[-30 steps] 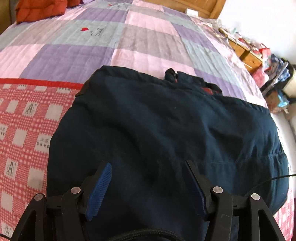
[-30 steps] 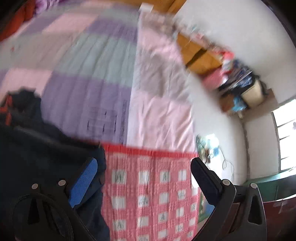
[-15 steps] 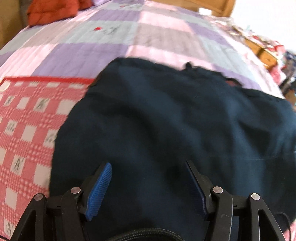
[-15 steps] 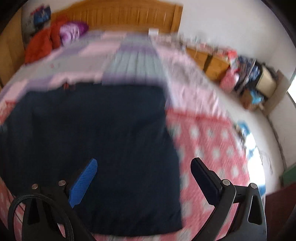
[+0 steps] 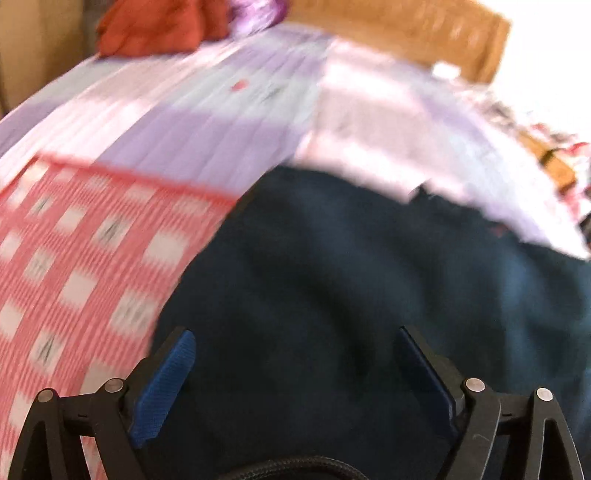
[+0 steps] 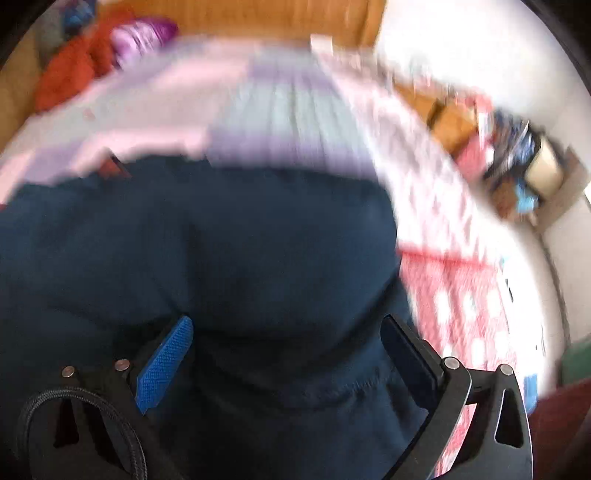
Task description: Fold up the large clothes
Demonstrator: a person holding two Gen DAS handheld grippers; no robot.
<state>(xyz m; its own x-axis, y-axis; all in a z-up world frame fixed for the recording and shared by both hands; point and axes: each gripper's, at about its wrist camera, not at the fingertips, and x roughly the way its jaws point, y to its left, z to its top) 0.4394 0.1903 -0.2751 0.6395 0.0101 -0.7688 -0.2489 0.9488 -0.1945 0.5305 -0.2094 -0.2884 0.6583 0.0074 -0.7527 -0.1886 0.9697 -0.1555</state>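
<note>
Nearest, the left tool (image 5: 293, 363) and right tool (image 6: 286, 350) both hang with fingers spread apart, gripping nothing, just above the dark blue garment (image 5: 351, 295) spread flat on the bed (image 5: 229, 125). To fold well, I'd pinch its near hem at both corners evenly and lift together toward the far edge by the wooden headboard (image 5: 399, 33)

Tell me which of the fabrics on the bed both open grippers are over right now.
The dark navy garment, plain and unpatterned. The left gripper and right gripper both frame it; the red-and-white checked cloth and pastel patchwork quilt lie beside and beyond it.
</note>
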